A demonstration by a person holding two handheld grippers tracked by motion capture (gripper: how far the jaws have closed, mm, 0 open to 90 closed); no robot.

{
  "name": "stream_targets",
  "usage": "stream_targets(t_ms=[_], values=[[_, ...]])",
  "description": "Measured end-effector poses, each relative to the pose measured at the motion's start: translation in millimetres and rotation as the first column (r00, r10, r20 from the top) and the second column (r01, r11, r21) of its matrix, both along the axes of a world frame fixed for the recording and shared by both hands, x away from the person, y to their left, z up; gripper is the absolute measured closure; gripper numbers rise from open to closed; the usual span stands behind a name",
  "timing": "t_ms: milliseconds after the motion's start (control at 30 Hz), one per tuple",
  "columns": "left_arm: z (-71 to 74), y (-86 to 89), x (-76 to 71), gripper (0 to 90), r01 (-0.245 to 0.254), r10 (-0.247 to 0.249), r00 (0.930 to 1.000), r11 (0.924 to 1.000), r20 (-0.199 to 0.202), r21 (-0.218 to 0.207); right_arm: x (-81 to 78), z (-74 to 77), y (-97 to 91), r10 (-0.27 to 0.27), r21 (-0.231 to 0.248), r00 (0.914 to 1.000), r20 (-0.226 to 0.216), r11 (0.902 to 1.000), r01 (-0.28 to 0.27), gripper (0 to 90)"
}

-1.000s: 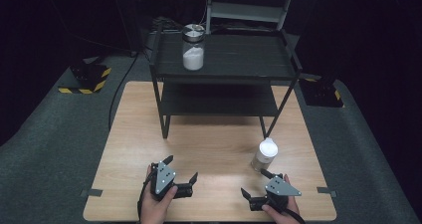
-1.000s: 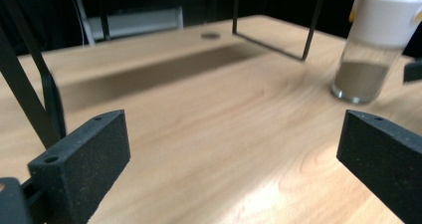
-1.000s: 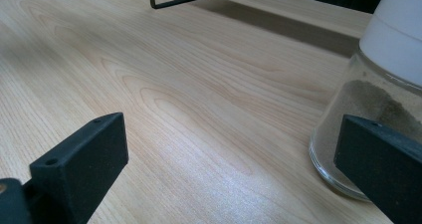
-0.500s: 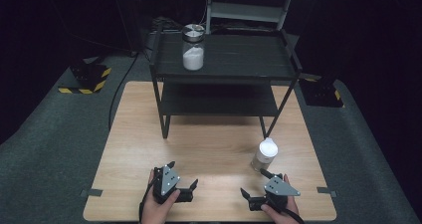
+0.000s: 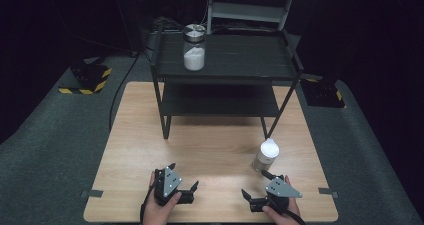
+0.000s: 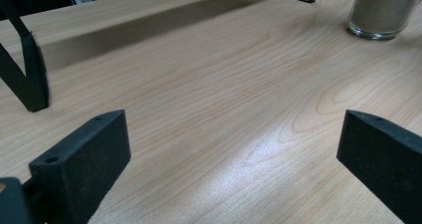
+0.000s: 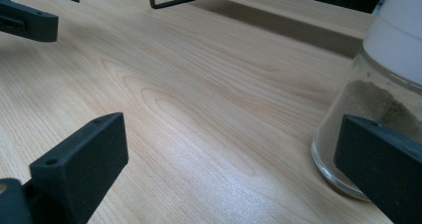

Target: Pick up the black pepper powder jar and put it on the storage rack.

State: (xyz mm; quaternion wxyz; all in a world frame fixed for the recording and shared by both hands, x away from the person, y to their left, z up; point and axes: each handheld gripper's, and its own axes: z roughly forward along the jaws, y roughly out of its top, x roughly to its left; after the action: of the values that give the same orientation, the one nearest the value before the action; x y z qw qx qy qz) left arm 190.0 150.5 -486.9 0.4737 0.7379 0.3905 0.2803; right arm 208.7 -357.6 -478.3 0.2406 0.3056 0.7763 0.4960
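**Supervisor:** Report the layout, largest item first.

**Operator:** I see the wooden bench standing on grey carpet. At its far half stands a black two-tier shelf rack. On the rack's top tier, toward its left end, a clear jar with a metal lid stands upright, part-filled with white powder.

**Supervisor:** Anything on the bench surface itself?

**Operator:** One small glass bottle with a white cap, upright, near the rack's front right leg. In my right gripper view it holds a brownish powder and sits just beside the right-hand jaw; I cannot tell whether they touch.

**Supervisor:** State of the tools?

**Operator:** I hold the left tool at the near edge, left of centre. Its jaws stand wide apart with only bare wood between them. The right tool is at the near edge too, just in front of the bottle. Its jaws are also spread wide and grip nothing. The two tools are well apart.
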Motion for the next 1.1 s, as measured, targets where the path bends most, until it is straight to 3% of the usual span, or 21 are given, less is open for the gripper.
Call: stream_targets(t_ms=[300,600,733,867,1100], values=[[0.6,-3.9,-2.0,0.5,0.020,-0.021,0.9997,0.9991,0.016,0.036,1.2,-1.7,-3.5,-0.004,0.030,0.9999,-0.010,0.9995,0.004,0.4],[2.7,-10.6,-3.2,0.6,0.022,-0.024,0.9995,0.9968,0.021,0.077,-9.3,-0.2,-8.3,-0.020,0.064,0.9993,0.032,0.9978,0.018,0.4],[2.8,-12.1,-2.3,0.7,0.025,-0.027,0.9995,0.9968,0.018,0.076,-16.2,3.7,-13.6,-0.031,0.092,0.9977,0.060,0.9955,0.025,0.4],[3.3,-13.7,-1.9,0.7,0.028,-0.029,0.9994,0.9964,0.016,0.080,-21.9,7.5,-17.2,-0.064,0.090,0.9943,0.086,0.9944,0.056,0.3],[3.2,-15.4,-2.9,0.7,0.016,-0.018,0.9997,0.9967,0.017,0.079,-23.2,7.5,-23.2,-0.118,0.106,0.9893,0.087,0.9884,0.108,0.3]])
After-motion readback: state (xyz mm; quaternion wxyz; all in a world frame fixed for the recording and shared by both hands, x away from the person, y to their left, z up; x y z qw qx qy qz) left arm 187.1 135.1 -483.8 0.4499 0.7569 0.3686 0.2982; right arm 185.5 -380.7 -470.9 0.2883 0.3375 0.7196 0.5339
